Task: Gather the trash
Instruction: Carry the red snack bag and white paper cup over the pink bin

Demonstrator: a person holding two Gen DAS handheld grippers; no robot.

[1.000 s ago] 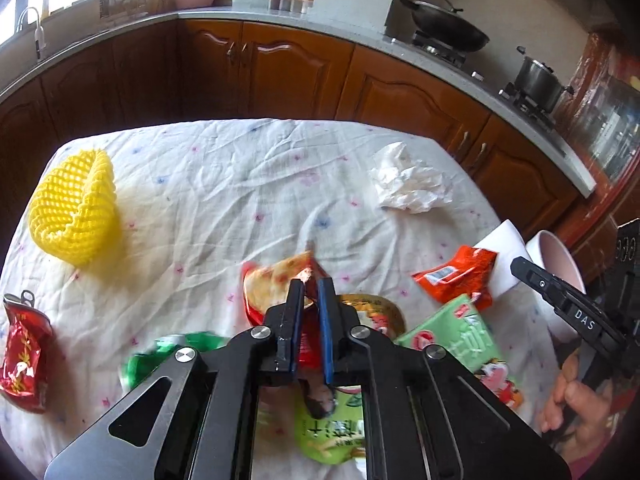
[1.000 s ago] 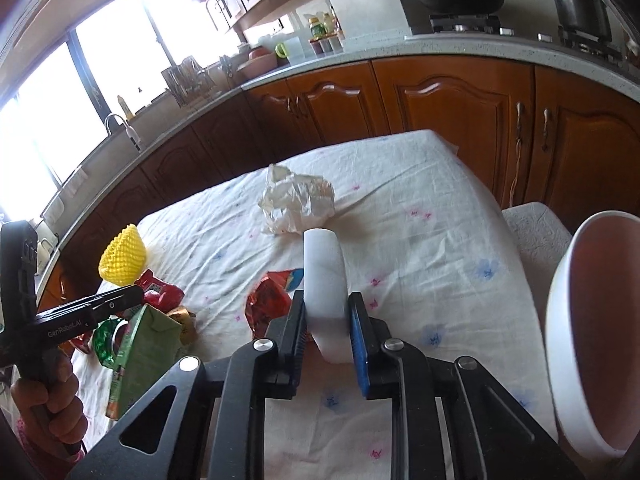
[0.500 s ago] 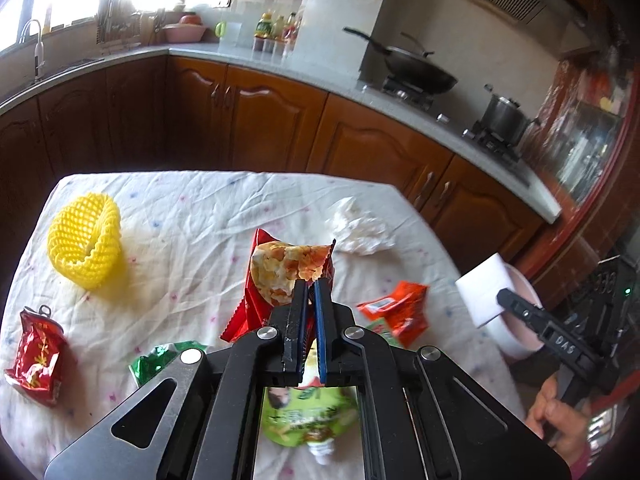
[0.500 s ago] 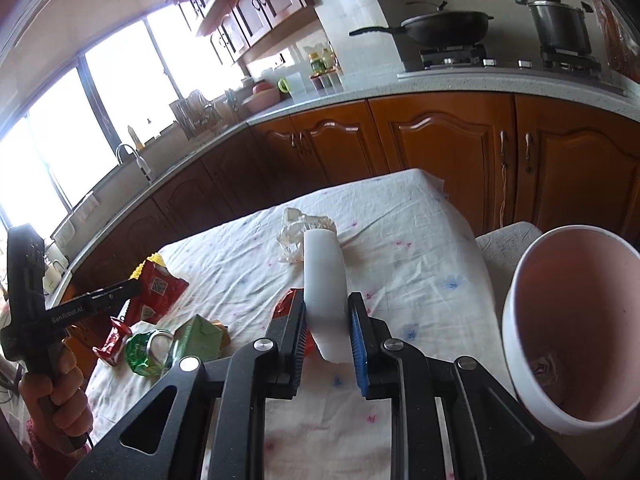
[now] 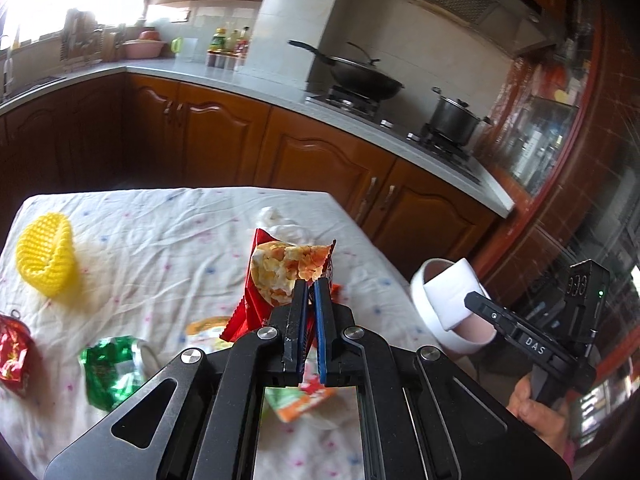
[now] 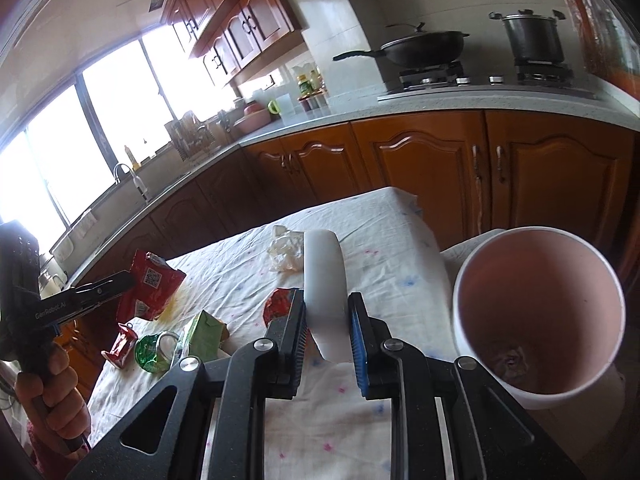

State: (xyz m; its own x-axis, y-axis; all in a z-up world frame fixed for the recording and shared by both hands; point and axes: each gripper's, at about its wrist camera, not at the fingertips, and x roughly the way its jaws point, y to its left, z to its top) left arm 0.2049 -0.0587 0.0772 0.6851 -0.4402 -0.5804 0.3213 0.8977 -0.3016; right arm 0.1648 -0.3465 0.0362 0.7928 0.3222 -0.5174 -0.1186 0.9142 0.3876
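Left wrist view: left gripper (image 5: 311,289) clamped on red snack bag (image 5: 280,276), held clear above the table (image 5: 160,224), long axis upright, torn mouth up

Right wrist view: right gripper (image 6: 326,312) pinching white bin rim (image 6: 323,280); bin (image 6: 536,312) tilted, mouth toward camera

The left gripper (image 5: 311,285) points down at a slant, its jaws pinched together on a red wrapper (image 5: 276,276) lifted clear of the table. The right gripper (image 6: 326,300) tilts down too, its pads clamped on the white rim of a bin (image 6: 540,312). A hand (image 6: 52,396) wraps the left gripper's handle.
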